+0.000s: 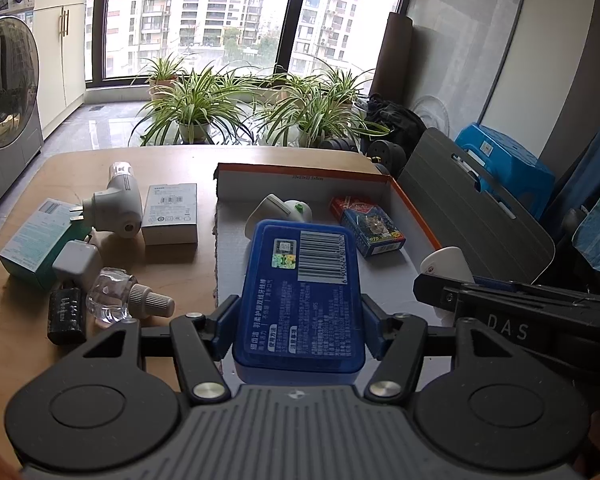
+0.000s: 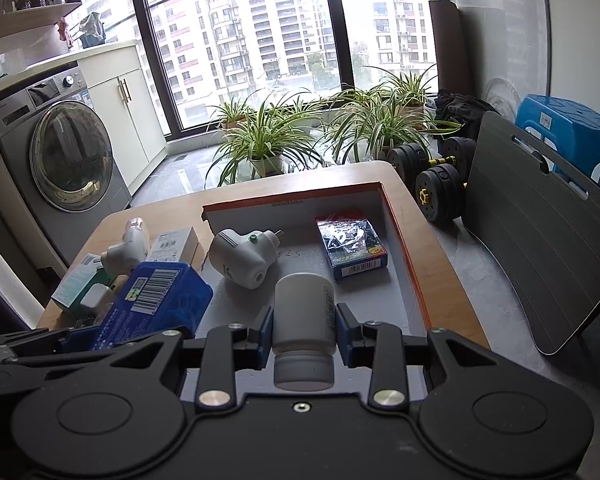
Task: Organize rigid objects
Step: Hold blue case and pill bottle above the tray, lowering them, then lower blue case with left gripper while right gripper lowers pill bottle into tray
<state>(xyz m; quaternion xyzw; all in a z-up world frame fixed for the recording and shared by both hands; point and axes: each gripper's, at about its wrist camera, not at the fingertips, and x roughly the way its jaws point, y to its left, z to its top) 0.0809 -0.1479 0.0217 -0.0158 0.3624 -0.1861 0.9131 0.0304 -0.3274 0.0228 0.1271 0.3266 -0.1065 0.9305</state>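
your left hand-held gripper (image 1: 299, 326) was clamped on a blue flat case (image 1: 300, 296), barcode side up, its blue pads pressing both long edges; the case hung over the near left part of the shallow cardboard tray (image 1: 414, 208) on the wooden worktop (image 1: 172, 160). your right hand-held gripper (image 2: 303, 330) was clamped on a white bottle (image 2: 304, 320), cap towards the camera, held above the tray's grey floor. inside the tray lay a white plug adapter (image 2: 240, 260) with a green button and, well apart from it near the orange right wall, a card deck box (image 2: 350, 250). outside the tray, to its left on the worktop, you had left a white plug device (image 1: 118, 204), a grey-white box (image 1: 171, 214), a teal box (image 1: 38, 242), a small grey charger (image 1: 77, 266), a clear glass vial (image 1: 120, 296) lying on its side and a dark padlock-like item (image 1: 66, 316), all clustered close together.
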